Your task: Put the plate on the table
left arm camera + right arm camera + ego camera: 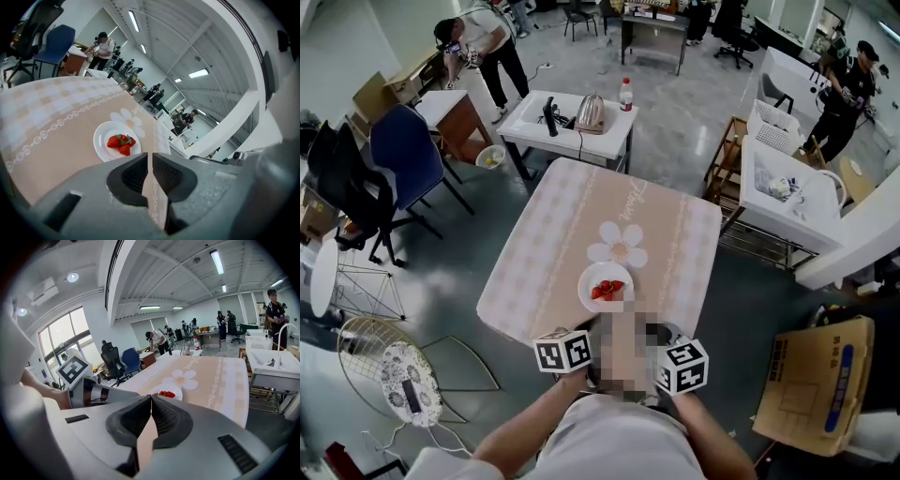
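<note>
On the near half of the table [546, 253], head view: a round, white, glossy plate [605, 286] lies flat with red strawberries [607, 290] heaped at its centre. A pale pink checked cloth [684, 244] covers the top, with a white flower print [619, 246] touching the plate's far rim. The left marker cube [562, 351] and right marker cube [682, 366] hang at the near edge, and the plate sits just beyond and between them. A mosaic patch covers the jaw tips here. Left gripper view: the left gripper [150, 161] has its grey jaws pressed together, ribbed black pads meeting with only a hairline slit and nothing pinched. The plate [117, 140] rests on the cloth ahead and left of the tips, apart from them. Right gripper view: the right gripper [150, 401] is likewise closed, pads together and empty. The plate [166, 392] peeks out just past its tips, the near rim hidden behind the jaws.
</note>
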Available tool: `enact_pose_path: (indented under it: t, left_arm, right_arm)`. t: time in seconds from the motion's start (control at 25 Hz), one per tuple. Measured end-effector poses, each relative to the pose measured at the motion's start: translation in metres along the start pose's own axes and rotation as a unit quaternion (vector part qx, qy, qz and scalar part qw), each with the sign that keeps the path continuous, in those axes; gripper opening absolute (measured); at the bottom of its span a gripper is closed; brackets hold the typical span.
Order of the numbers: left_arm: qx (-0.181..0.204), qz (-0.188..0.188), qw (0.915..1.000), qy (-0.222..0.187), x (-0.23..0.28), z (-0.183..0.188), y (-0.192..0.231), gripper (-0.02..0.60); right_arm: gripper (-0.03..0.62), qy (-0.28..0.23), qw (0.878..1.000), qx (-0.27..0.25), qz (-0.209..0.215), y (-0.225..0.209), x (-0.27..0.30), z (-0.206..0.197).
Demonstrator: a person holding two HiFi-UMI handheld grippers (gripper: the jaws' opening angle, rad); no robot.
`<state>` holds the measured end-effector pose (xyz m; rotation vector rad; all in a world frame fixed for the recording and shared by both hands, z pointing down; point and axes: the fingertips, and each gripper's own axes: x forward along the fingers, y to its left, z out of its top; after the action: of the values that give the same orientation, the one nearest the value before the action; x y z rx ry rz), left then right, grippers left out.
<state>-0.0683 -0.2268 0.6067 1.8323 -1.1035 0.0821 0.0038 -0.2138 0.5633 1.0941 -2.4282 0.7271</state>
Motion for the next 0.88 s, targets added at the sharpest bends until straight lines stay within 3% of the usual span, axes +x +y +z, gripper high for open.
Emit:
enact_pose_path:
  t: [0.56, 0.88]
  left_arm:
    - [0.102, 0.011, 0.9938, -0.044, -0.025, -0.023, -0.076, 0.008]
    - [0.178, 0.034, 0.9817, -0.061, -0.041, -0.045, -0.111, 0.006]
  right_arm:
    - [0.005, -0.039, 0.998, -0.036, 0.038, 0.003, -0.051, 0.003]
    - [0.003, -0.052, 0.995, -0.053, 0.059, 0.016, -0.081, -0.009]
